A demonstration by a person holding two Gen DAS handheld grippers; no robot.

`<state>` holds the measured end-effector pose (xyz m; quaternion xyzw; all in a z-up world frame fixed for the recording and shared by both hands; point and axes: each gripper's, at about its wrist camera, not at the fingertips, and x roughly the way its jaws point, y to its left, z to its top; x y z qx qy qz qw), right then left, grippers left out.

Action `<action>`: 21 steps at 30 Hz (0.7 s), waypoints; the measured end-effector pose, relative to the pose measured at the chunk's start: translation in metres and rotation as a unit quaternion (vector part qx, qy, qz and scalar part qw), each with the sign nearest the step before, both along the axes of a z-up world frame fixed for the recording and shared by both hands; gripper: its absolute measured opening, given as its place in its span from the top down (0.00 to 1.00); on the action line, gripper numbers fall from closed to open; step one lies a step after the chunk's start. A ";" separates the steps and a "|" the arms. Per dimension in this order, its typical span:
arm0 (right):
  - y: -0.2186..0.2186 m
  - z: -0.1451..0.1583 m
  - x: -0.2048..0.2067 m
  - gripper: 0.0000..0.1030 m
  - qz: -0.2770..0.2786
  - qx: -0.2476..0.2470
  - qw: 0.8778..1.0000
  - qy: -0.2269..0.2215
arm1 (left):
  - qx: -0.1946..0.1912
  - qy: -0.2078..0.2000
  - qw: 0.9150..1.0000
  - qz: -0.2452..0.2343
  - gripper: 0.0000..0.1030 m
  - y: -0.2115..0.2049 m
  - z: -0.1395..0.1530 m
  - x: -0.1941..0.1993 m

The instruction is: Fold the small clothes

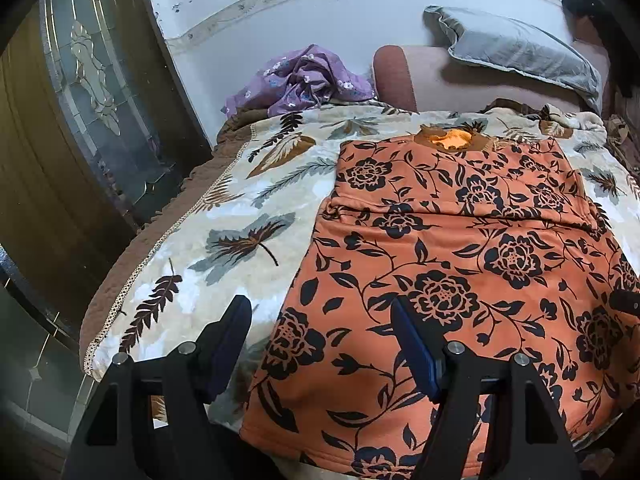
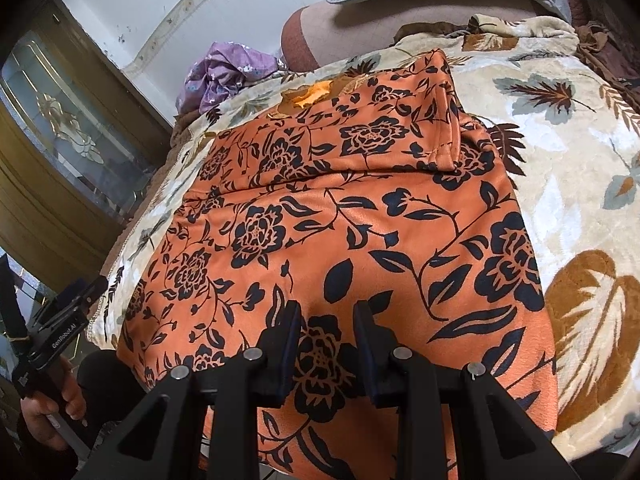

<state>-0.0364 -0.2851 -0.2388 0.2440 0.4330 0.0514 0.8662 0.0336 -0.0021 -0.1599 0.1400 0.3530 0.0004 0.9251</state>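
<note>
Both wrist views down on garment (image 1: 460, 260)

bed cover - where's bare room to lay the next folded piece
Two free patches of the leaf-print bed cover: one between the orange floral garment and the lace-trimmed bed edge, below the purple cloth; another on the garment's other side. The head end is crowded by the grey pillow and brown bolster.
</note>
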 end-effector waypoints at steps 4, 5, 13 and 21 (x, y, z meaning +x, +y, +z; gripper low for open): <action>0.002 0.000 0.000 0.71 0.004 -0.004 1.000 -0.001 | 0.002 -0.010 1.000 0.007 0.29 0.005 0.004 0.000; 0.002 0.000 0.000 0.71 0.004 -0.004 1.000 -0.002 | 0.001 -0.012 1.000 0.010 0.29 0.006 0.005 0.001; 0.002 0.000 0.000 0.71 0.003 -0.004 1.000 -0.002 | -0.001 -0.026 0.999 0.027 0.29 0.017 0.013 0.001; 0.004 -0.001 0.001 0.71 0.006 -0.008 1.000 -0.001 | -0.005 -0.034 0.999 0.035 0.29 0.024 0.017 0.000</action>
